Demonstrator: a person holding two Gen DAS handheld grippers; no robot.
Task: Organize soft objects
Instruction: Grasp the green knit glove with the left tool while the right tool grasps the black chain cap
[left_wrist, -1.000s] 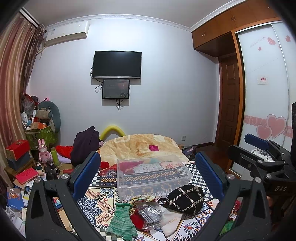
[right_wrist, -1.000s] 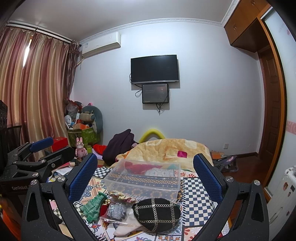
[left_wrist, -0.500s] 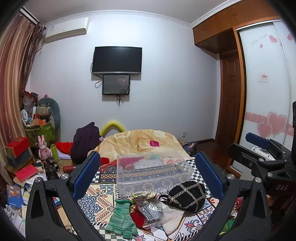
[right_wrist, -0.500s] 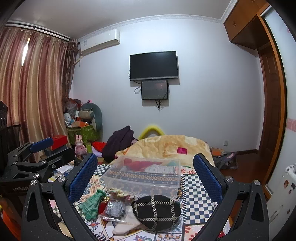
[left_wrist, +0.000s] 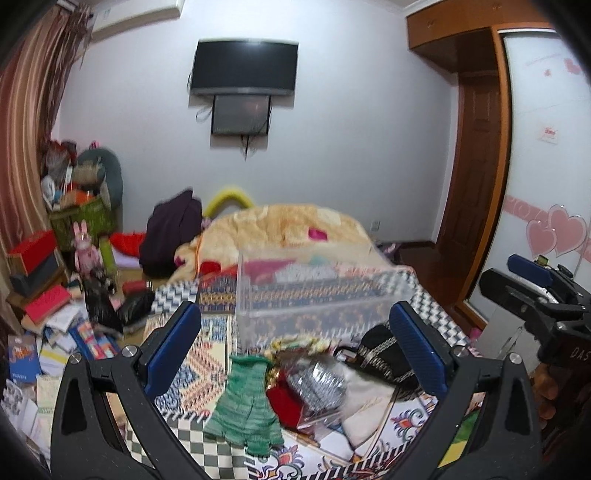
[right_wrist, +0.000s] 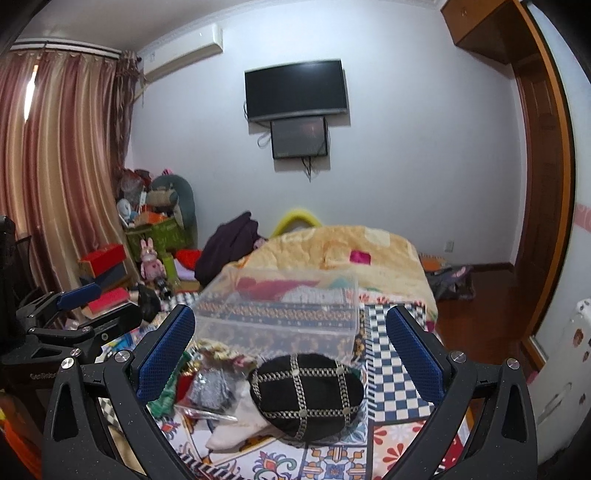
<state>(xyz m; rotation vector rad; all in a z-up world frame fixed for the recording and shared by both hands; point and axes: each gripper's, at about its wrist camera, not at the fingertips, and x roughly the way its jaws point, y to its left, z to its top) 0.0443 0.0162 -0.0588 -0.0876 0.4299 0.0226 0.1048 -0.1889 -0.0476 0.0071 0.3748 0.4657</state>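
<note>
A heap of soft things lies on the patterned bedcover in front of a clear plastic bin (left_wrist: 317, 295), also in the right wrist view (right_wrist: 280, 314). In the heap are green knit gloves (left_wrist: 247, 406), a silvery item in a clear bag (left_wrist: 317, 384), a red cloth (left_wrist: 284, 402), a cream cloth (right_wrist: 240, 424) and a black hat with chain trim (right_wrist: 306, 395), seen in the left wrist view too (left_wrist: 384, 350). My left gripper (left_wrist: 295, 343) is open above the gloves. My right gripper (right_wrist: 291, 350) is open above the black hat. Both are empty.
A yellow quilt (left_wrist: 280, 229) covers the far bed. Books, boxes and a pink toy rabbit (left_wrist: 86, 247) clutter the floor at left. A wardrobe with hearts (left_wrist: 546, 184) and a wooden door (right_wrist: 543, 206) stand at right. The other gripper shows at each view's edge (left_wrist: 535, 291).
Both grippers have tipped down and moved closer to the heap; the bin and soft things now look larger and sit higher in view. Nothing has been taken hold of.
</note>
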